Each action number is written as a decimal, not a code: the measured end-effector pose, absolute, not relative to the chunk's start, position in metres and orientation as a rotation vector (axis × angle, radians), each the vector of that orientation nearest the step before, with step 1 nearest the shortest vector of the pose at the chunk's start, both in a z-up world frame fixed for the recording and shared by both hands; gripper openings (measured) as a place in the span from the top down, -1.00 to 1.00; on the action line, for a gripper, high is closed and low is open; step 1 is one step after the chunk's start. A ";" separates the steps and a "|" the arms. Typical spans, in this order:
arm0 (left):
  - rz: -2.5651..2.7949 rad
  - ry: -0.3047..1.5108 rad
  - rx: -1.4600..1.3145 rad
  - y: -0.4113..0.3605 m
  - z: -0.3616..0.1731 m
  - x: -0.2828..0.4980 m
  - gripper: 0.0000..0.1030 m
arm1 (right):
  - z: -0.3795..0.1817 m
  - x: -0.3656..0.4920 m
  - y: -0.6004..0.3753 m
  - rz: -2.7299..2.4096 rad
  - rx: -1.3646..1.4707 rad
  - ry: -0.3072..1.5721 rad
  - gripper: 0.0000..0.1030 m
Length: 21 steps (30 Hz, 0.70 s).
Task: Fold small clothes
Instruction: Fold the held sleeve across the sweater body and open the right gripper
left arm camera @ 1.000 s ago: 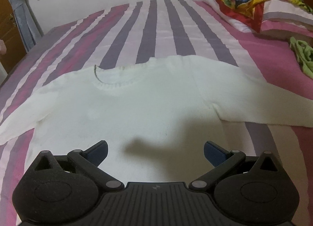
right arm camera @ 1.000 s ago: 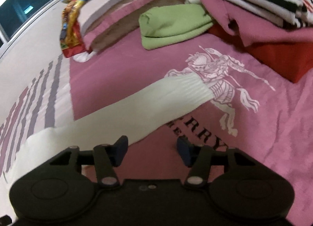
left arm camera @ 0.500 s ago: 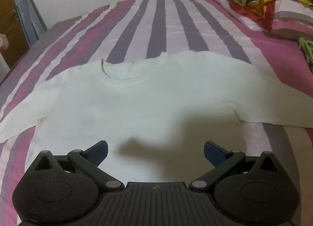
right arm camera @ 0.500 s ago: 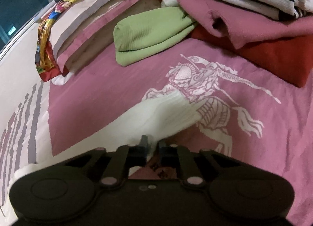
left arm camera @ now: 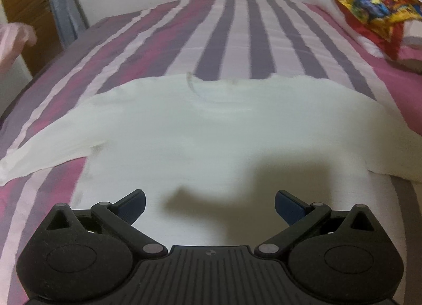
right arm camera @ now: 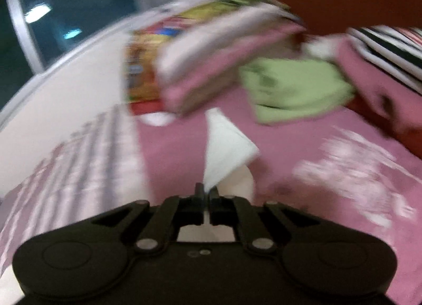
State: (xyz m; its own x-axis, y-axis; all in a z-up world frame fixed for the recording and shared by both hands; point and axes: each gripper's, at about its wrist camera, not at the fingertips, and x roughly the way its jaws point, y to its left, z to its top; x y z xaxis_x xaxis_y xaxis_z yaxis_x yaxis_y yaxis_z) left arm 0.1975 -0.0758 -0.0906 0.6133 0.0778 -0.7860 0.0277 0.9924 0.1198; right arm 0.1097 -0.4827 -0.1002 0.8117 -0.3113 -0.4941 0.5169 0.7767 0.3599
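A white knit sweater (left arm camera: pixel 211 130) lies flat on the striped bedspread (left arm camera: pixel 237 36), neck away from me and both sleeves spread out. My left gripper (left arm camera: pixel 210 203) is open and empty, hovering over the sweater's lower body. My right gripper (right arm camera: pixel 206 192) is shut on the sweater's right sleeve cuff (right arm camera: pixel 226 144) and holds it lifted above the pink blanket (right arm camera: pixel 316 146). The right wrist view is blurred by motion.
A colourful pillow (left arm camera: pixel 369 9) lies at the bed's far right. In the right wrist view a folded green garment (right arm camera: pixel 292 88), a pink one (right arm camera: pixel 374 86) and a striped one (right arm camera: pixel 390 46) are stacked beyond the sleeve. A wooden door (left arm camera: pixel 23 9) stands far left.
My right gripper closed on the sleeve cuff and lifted it off the pink blanket. My left gripper stayed open and drifted over the sweater's body.
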 end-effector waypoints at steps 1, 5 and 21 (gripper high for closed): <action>0.037 0.910 0.116 -0.069 -0.090 0.198 -1.00 | -0.093 0.119 -0.465 -0.413 0.486 0.421 0.91; 0.087 0.909 0.075 -0.031 -0.086 0.200 -1.00 | -0.074 0.157 -0.387 -0.209 0.433 0.407 0.91; 0.063 0.997 -0.161 0.053 -0.103 0.220 -1.00 | -0.123 0.205 -0.196 0.242 0.447 0.682 -0.13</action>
